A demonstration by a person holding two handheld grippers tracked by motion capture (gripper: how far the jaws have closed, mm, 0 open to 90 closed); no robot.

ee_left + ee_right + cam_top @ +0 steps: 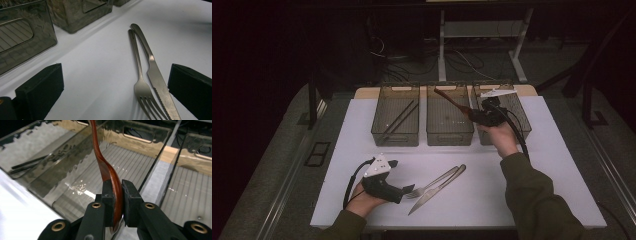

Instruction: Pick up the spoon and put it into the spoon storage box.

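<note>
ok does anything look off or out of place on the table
Nothing is spilled or damaged. The fork and knife lie loose, touching, on the white table rather than in a bin, and the right hand-held gripper holds the wooden spoon over the middle bin.

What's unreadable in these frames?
- Spoon: right gripper view; the right gripper covers its bowl, and the top edge cuts off its handle.
- Fork and knife: left gripper view; the bottom edge cuts off their tips.
- Right bin: high view; the hand and gripper block its inside.
- Left bin: high view; the dark sticks inside are too small to identify.
</note>
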